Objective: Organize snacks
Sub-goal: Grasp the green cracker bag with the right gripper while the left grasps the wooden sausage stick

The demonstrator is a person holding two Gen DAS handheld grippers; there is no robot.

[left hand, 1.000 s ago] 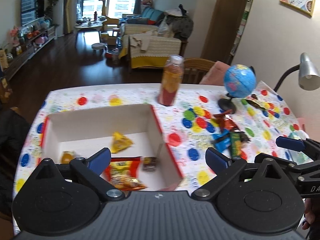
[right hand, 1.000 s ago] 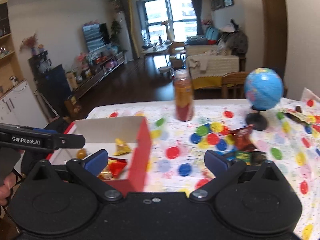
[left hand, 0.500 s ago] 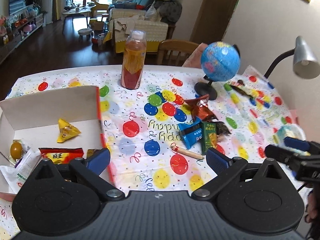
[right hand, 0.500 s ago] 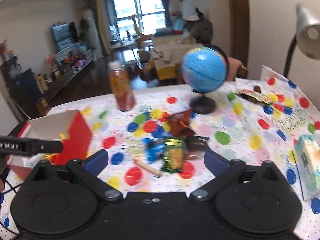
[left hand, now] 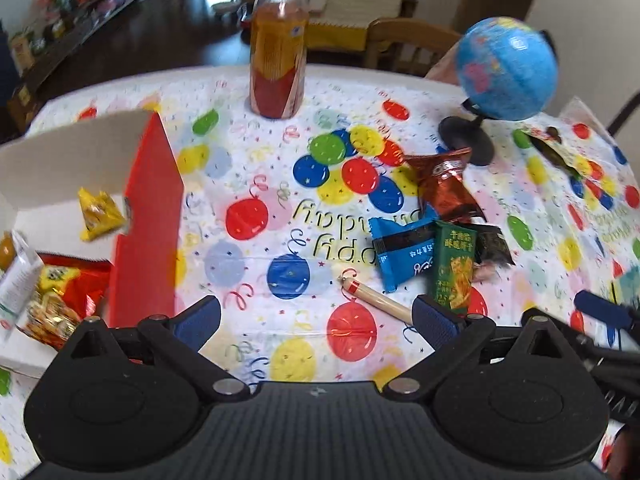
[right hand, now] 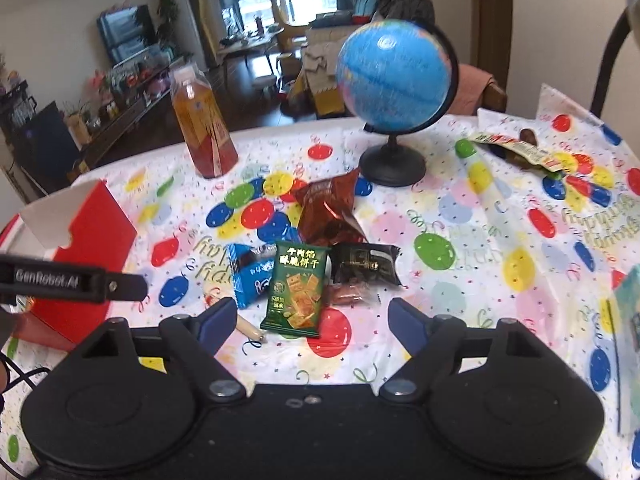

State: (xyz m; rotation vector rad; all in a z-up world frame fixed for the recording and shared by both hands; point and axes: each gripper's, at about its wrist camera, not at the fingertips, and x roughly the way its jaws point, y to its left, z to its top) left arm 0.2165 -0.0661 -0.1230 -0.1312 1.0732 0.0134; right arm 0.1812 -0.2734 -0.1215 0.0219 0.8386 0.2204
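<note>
A red and white box (left hand: 148, 216) at the left holds several snacks, among them a yellow packet (left hand: 98, 214) and a red bag (left hand: 72, 292). Loose snacks lie mid-table: a green cracker packet (right hand: 298, 290), a blue packet (right hand: 250, 276), a black packet (right hand: 366, 264), a brown bag (right hand: 326, 210) and a thin stick snack (left hand: 376, 300). My left gripper (left hand: 316, 318) is open and empty, just short of the stick. My right gripper (right hand: 310, 318) is open and empty, right in front of the green packet. The box also shows in the right wrist view (right hand: 94, 236).
An orange drink bottle (left hand: 279, 46) stands at the table's far side. A blue globe (right hand: 394, 76) on a black stand is behind the snacks. More wrappers (right hand: 520, 152) lie at the far right. A tissue pack (right hand: 630, 312) sits at the right edge.
Both grippers have swung right, away from the box, and moved down closer to the loose snack pile. Both stay open and empty.
</note>
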